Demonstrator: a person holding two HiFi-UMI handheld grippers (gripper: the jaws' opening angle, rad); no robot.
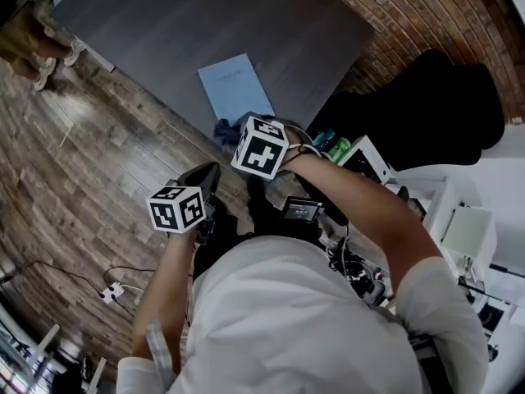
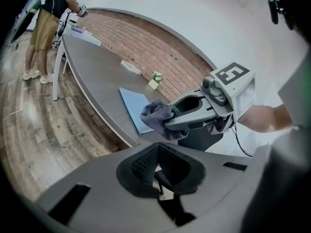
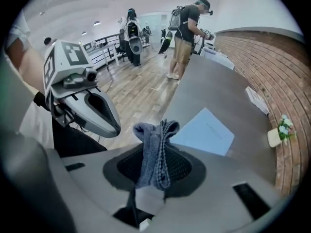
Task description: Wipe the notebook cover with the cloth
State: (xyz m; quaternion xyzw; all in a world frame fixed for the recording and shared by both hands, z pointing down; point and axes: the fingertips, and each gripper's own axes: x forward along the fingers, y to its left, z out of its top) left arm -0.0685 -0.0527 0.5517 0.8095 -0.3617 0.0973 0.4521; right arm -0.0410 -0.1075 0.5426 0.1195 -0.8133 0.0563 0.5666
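1. Notebook (image 1: 235,89): light blue, closed, flat on the dark grey table (image 1: 205,23), close to the table's near edge.
2. Cloth (image 3: 154,152): grey-blue, bunched into a folded wad. In the head view it sits by the notebook's near corner at the table edge; cannot tell whether it touches the cover.
3. Right gripper (image 3: 154,174): jaws pinched on the cloth, with the wad sticking out past the tips toward the notebook.
4. Left gripper (image 2: 158,171): jaws pressed together, nothing between them. Held off the table over the wood floor (image 1: 74,162), beside the right gripper and set back from the notebook.
5. Small pale pot with a green sprig (image 3: 279,132): at the table's far side, next to the brick surface (image 3: 262,57), well apart from the notebook.
6. A person in shorts (image 3: 187,28) stands at the table's far end.
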